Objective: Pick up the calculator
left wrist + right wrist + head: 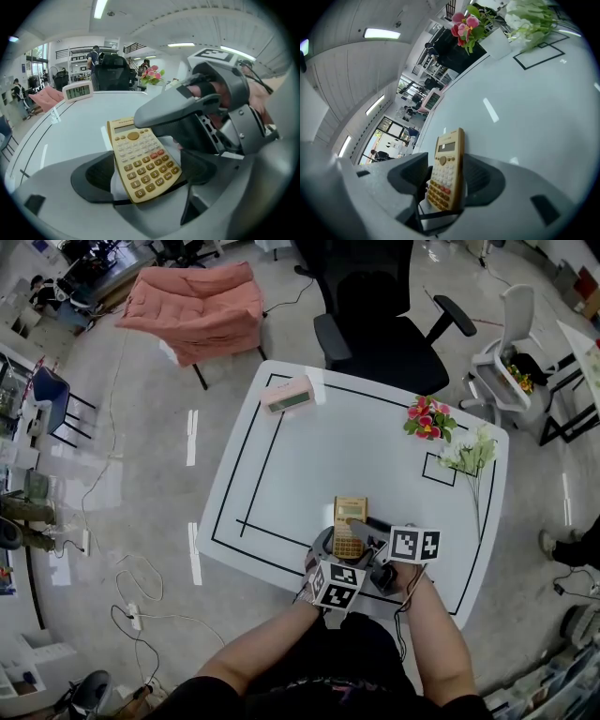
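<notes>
In the head view, a yellow plastic pocket calculator (350, 521) is seen over the near part of a white desk marked with black lines (281, 456). Its near end is taken between the left hand-held gripper (330, 545) and the right hand-held gripper (367, 532), which are crowded together, while a pink-and-white digital clock (288, 396) stands well apart at the far edge. In the left gripper view, the calculator's near end is clenched between the dark pads of the left hand-held gripper, but it is turned askew, so contact is made only along one side edge and at the opposite corner. In the right gripper view, the right hand-held gripper is rolled over and released, its jaws spread, one over the keys and one behind the back, with no squeeze to be made out. A slip is judged the chief risk: on so skewed a hold the calculator could be pivoted out when raised, or knocked loose by the neighbouring jaw if either hand is shifted.
</notes>
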The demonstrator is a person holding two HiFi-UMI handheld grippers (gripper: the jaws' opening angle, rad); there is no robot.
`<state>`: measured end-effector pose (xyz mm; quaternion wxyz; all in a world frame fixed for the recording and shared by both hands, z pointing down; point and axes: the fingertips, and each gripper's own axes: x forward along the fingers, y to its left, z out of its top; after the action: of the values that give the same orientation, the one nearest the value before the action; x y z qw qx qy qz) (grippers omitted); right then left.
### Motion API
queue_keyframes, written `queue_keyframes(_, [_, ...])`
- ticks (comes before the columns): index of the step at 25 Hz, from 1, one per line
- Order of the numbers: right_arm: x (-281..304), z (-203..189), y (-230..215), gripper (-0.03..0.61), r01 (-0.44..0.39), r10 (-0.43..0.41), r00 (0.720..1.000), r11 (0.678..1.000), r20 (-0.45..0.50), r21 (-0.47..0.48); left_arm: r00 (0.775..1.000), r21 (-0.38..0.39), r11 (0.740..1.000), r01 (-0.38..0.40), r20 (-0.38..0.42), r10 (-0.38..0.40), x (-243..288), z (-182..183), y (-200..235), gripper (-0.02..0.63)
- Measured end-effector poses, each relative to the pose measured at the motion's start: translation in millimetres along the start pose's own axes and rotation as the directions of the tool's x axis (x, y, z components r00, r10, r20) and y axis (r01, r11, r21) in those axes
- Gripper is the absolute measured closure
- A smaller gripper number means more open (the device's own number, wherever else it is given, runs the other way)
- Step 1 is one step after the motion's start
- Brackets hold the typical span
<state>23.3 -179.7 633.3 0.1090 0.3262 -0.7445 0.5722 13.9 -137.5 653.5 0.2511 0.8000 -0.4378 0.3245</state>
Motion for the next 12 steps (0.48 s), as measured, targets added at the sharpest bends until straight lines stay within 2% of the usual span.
queue_keyframes(6, [-4.8, -6.3, 0.8, 0.345, -0.033, 0.034, 0.999, 0.999, -0.029, 0.016, 0.999, -0.011, 0.999, -0.042, 0.007, 0.042, 2.0, 0.3, 1.8, 0.179])
queue_keyframes(12, [-13.0, -4.7, 0.1, 0.345, -0.045, 0.045, 0.999, 0.999, 0.008, 0.025, 1.0, -0.046, 0.999, -0.006, 0.007, 0.006, -2.7, 0.3, 6.9, 0.193])
